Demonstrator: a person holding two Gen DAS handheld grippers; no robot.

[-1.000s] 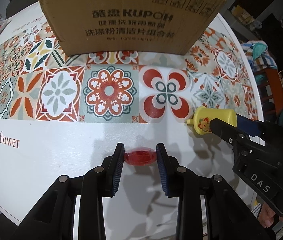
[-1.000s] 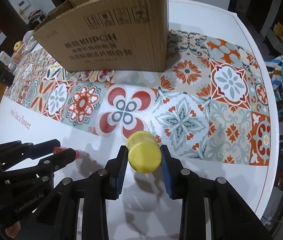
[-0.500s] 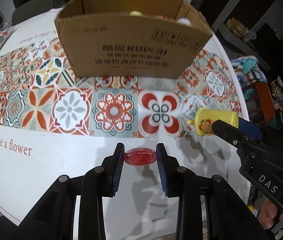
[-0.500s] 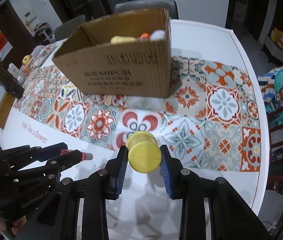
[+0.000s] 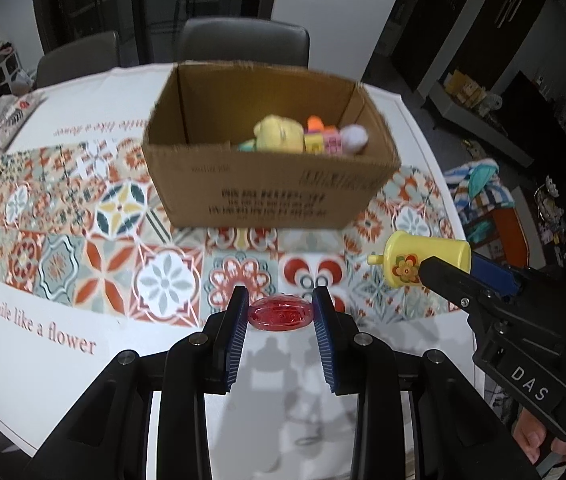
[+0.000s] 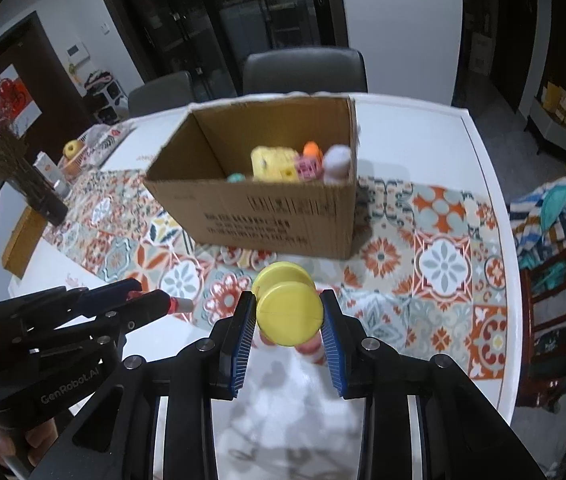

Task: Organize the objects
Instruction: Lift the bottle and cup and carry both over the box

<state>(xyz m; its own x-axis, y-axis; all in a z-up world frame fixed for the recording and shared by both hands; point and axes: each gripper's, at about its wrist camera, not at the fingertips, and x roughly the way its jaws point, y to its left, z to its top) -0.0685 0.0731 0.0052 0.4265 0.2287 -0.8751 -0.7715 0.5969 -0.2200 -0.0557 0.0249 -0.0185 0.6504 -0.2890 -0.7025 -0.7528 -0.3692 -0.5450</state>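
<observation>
Lifting is what has changed: a second ago both wrist views looked low across the table at the box's printed side, and now both look down over its near wall into the open top. The left gripper (image 5: 281,314) has come up off the white cloth with the red disc (image 5: 280,313) clamped between its blue pads, jaws closed on it exactly as they were a second back. The right gripper (image 6: 287,314) has likewise kept its hold on the yellow cup (image 6: 287,307), seen end-on in its own view and side-on in the left view, where a small flower sticker and a stub at its far end show. Both things now hang in the air, clear of the table (image 5: 43,380), on the near side of the box (image 5: 267,196) and not yet over it.

Inside the box, toys are already piled toward its right end: a yellow plush (image 5: 279,134), pink blocks (image 5: 329,142), something orange and a pale ball. Its left half looks bare.

Judging from this, the pick-up stage is done for both pieces and the carry to the box is under way. Next each claw would need to clear the near cardboard wall before letting go. The disc is thin and held by its edges, so it could twist or slip on the way
</observation>
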